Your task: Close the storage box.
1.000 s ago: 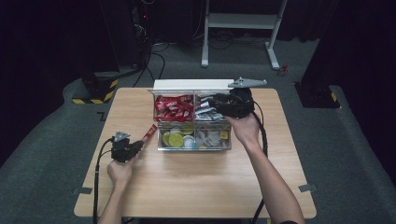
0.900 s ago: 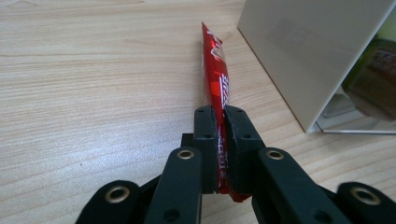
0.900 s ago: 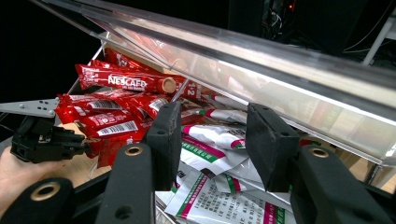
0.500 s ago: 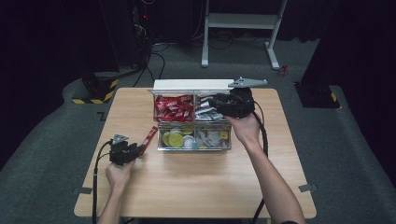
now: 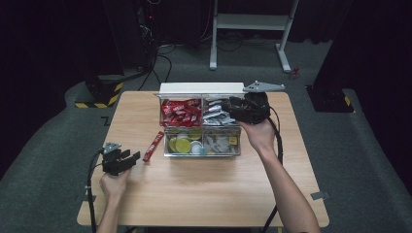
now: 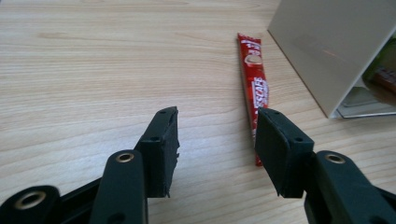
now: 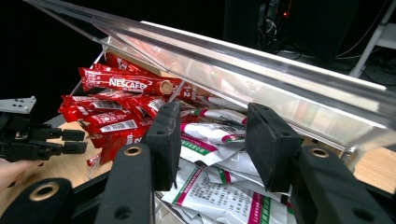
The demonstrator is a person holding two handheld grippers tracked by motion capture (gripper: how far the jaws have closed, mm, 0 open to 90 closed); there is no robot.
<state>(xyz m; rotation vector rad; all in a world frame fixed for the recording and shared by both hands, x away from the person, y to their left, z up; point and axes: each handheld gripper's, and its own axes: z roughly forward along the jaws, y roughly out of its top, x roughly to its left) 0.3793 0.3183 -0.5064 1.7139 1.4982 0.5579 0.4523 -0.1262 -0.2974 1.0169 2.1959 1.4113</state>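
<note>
A red Nescafe stick sachet (image 5: 154, 145) (image 6: 254, 88) lies flat on the table just left of a clear compartment box (image 5: 166, 145). My left gripper (image 5: 127, 159) (image 6: 215, 149) is open and empty, low over the table, a little short of the sachet's near end. My right gripper (image 5: 232, 109) (image 7: 208, 140) is open with nothing between its jaws, hovering over the box's back right compartment of white and green sachets (image 7: 210, 189). The back left compartment holds several red Nescafe sachets (image 5: 180, 111) (image 7: 112, 109).
The box's clear lid (image 5: 201, 88) (image 7: 243, 60) stands open at the back. Its front compartments hold yellow-green round packs (image 5: 180, 144) and small silvery packets (image 5: 219, 143). Bare wooden table (image 5: 204, 189) spreads in front of the box. Dark floor surrounds the table.
My left gripper has drawn back toward the table's front left, away from the red sachet now lying beside the box. The right gripper has stayed over the box.
</note>
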